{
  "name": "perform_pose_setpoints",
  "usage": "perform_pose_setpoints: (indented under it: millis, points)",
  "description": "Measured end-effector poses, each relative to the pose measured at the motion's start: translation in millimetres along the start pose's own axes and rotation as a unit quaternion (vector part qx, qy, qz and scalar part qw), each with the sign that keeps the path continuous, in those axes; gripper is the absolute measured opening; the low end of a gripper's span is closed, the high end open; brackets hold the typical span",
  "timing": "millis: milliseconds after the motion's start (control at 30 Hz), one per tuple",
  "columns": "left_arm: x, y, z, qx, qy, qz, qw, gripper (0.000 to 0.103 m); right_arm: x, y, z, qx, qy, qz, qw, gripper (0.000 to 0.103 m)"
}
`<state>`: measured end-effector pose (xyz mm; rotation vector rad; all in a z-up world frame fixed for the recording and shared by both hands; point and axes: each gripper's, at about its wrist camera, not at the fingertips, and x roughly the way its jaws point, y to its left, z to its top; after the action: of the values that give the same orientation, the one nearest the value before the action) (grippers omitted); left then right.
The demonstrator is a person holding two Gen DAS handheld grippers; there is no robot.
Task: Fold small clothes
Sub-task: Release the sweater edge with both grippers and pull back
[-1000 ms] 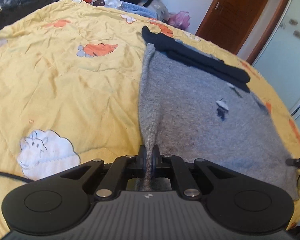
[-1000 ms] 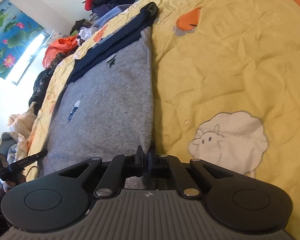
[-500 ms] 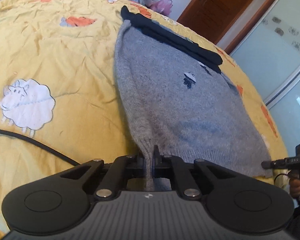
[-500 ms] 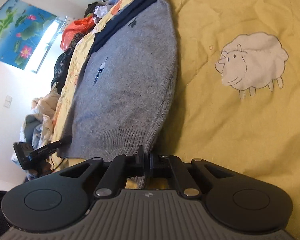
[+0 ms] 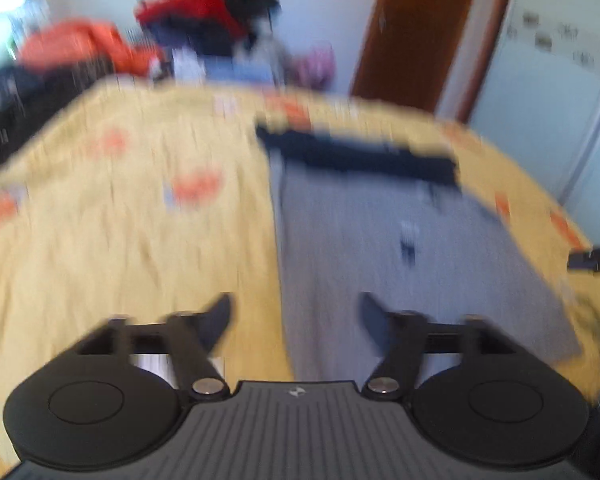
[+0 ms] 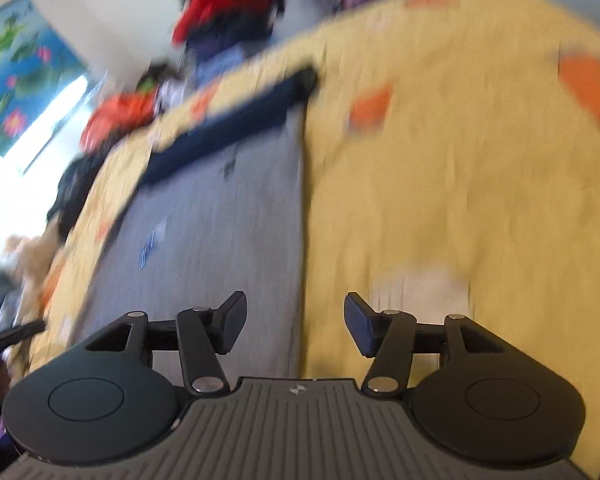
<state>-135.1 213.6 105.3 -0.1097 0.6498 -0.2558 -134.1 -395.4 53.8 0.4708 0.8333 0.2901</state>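
Left wrist view shows the left claw [image 5: 294, 316] spread apart above the grey sweater [image 5: 400, 248] lying flat on the yellow bed [image 5: 120, 240], the right claw [image 6: 296, 320] likewise apart, so folding looks barely begun.

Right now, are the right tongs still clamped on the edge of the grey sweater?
No, the right tongs stand wide open with nothing between them, and the grey sweater lies flat on the yellow bedspread.
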Motion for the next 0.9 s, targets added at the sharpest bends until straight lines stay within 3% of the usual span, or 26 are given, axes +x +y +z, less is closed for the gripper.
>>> perform_pose_setpoints:
  millis: [67, 133, 233, 333, 367, 400, 467, 900]
  points:
    - [25, -24, 26, -0.017, -0.075, 0.025, 0.9967, 0.097, 24, 14, 28, 0.02, -0.054, -0.008, 0.998, 0.066]
    - [73, -50, 44, -0.043, -0.088, 0.047, 0.9941, 0.097, 66, 36, 47, 0.031, -0.082, 0.005, 0.996, 0.073]
    - [153, -95, 52, -0.038, -0.04, 0.068, 0.9962, 0.097, 142, 73, 67, 0.013, -0.063, -0.015, 0.998, 0.073]
    - [206, -128, 34, 0.008, 0.026, 0.102, 0.9945, 0.097, 202, 104, 65, -0.053, -0.037, -0.11, 0.992, 0.074]
    - [217, -132, 23, 0.02, 0.049, 0.109, 0.9926, 0.097, 211, 109, 57, -0.078, -0.039, -0.127, 0.988, 0.079]
    - [224, -134, 15, 0.028, 0.066, 0.113, 0.991, 0.098, 214, 118, 45, -0.124, -0.057, -0.143, 0.98, 0.091]
    - [214, -132, -8, 0.043, 0.031, 0.113, 0.9922, 0.099, 219, 127, 21, -0.192, -0.056, -0.176, 0.964, 0.103]
    - [194, -128, -17, 0.031, 0.039, 0.11, 0.9927, 0.103, 166, 121, -26, -0.182, -0.06, -0.185, 0.964, 0.103]
